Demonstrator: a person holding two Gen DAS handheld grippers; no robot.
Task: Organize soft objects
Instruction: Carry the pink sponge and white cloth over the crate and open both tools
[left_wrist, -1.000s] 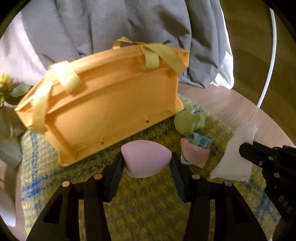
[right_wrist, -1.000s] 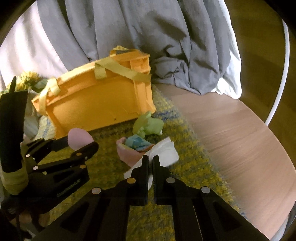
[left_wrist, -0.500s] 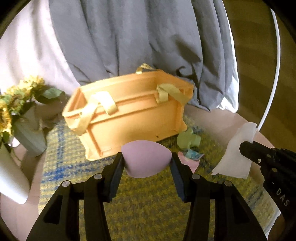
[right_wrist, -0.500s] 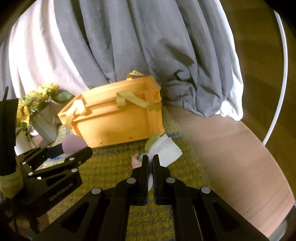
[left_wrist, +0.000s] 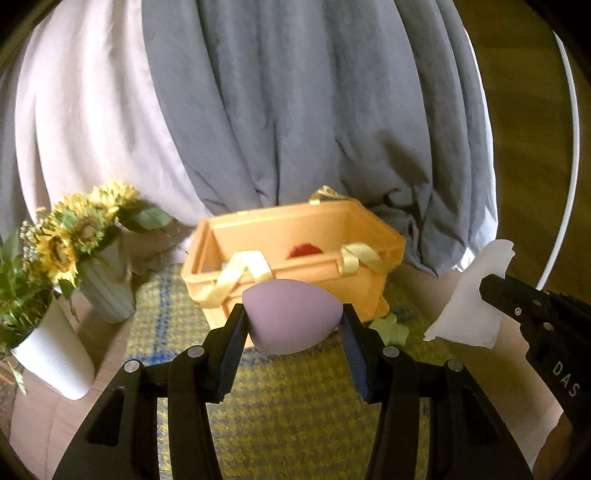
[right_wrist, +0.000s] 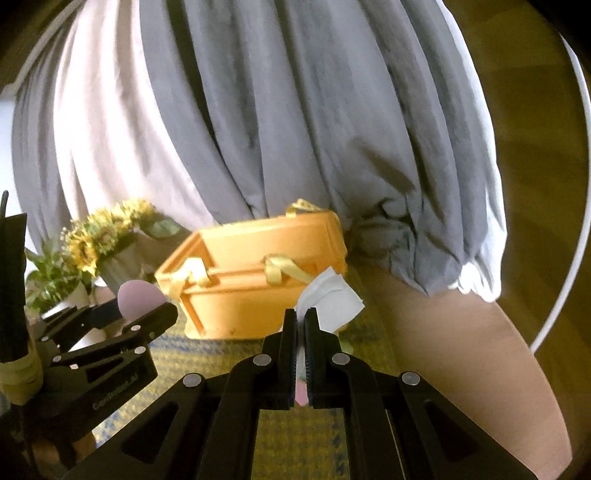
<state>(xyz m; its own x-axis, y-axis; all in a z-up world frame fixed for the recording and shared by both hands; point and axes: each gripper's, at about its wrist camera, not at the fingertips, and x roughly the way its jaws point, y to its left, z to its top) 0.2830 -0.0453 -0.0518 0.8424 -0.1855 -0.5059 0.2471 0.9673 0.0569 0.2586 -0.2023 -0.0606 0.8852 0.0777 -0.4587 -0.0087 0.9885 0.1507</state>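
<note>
Carrying a sponge (left_wrist: 290, 315), the left claw (left_wrist: 291, 321) faces the bin (left_wrist: 295, 258) straight ahead, nearer than the right claw (right_wrist: 301, 325), clamped on tissue (right_wrist: 332, 302).

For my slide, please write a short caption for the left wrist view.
Left gripper holds a purple sponge before the orange basket; right gripper holds a white tissue.

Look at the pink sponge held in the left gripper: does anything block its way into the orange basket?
Nothing visible does. The left gripper holds the pink sponge just short of the orange basket, whose top is open. The yellow handle straps drape over the near rim, not across the opening.
</note>
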